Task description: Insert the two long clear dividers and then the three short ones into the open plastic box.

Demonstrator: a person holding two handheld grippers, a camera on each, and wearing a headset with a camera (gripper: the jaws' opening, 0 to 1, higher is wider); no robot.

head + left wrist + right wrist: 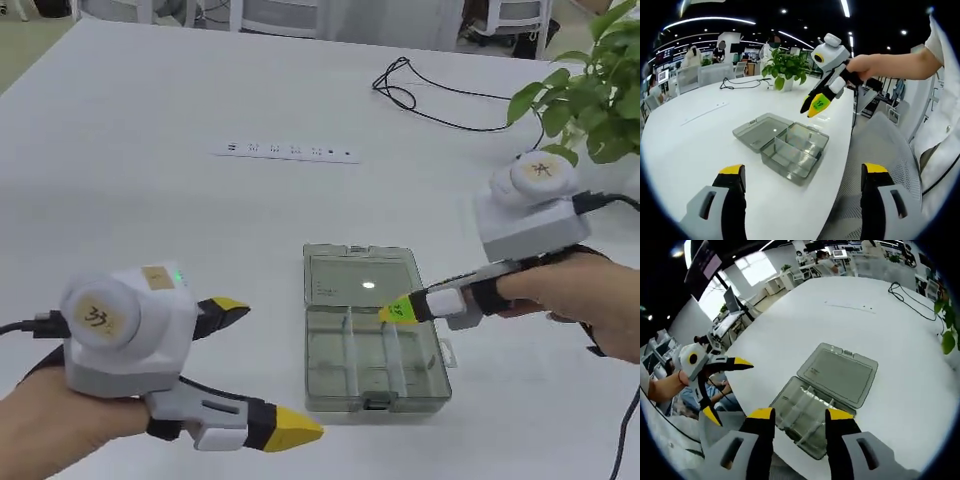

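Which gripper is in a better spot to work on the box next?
Probably the right gripper: it hovers over the plastic box, which lies open. The left gripper is off to the side, jaws wide.

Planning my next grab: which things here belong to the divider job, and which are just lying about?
Job: open plastic box, clear dividers standing in it.
Lying about: power strip, black cable, potted plant.

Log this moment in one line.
plastic box: lid open | dividers: some seated, count unclear | left gripper: open, empty, beside box | right gripper: open, empty, over box
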